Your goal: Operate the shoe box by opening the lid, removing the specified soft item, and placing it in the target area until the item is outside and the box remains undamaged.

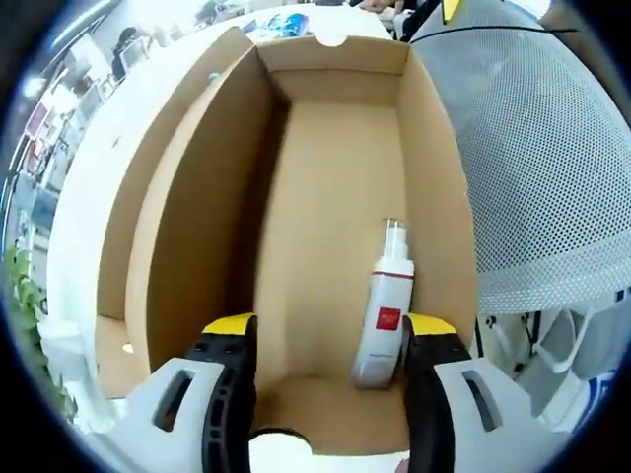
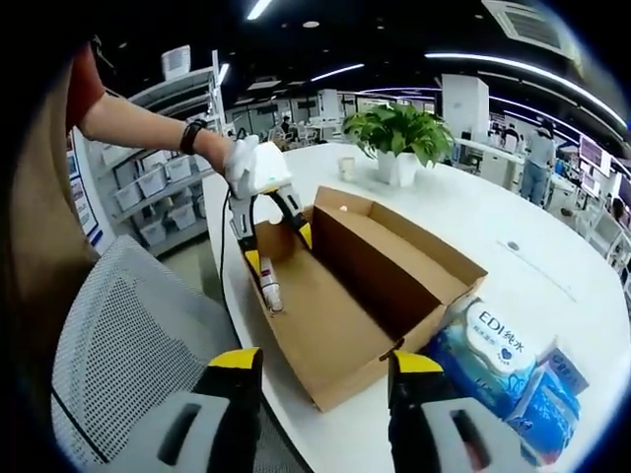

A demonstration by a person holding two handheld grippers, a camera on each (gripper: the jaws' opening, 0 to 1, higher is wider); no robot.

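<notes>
Left claw (image 2: 276, 232): jaws apart, lowered into the near end of the shoe box (image 1: 335, 187), straddling nothing; a spray bottle (image 1: 383, 315) lies just beside the jaw at 4 o'clock in the left gripper view, apparently the next thing within reach.

Right claw (image 2: 320, 394): jaws apart, empty, held back from the box's corner, likely leaving the interior free for the other claw.

Shoe box: brown card, lid already swung open and lying flat toward 10 o'clock in the left gripper view; walls upright, no tears seen.

Soft item: a blue wipes pack (image 2: 498, 360) rests on the desk (image 2: 493, 227) outside the box, touching its wall at 4 o'clock in the right gripper view. Judged already removed.

Open room: broad bare desk beyond the box toward 2 o'clock; a mesh chair (image 2: 128, 335) crowds the desk edge at 8 o'clock.
</notes>
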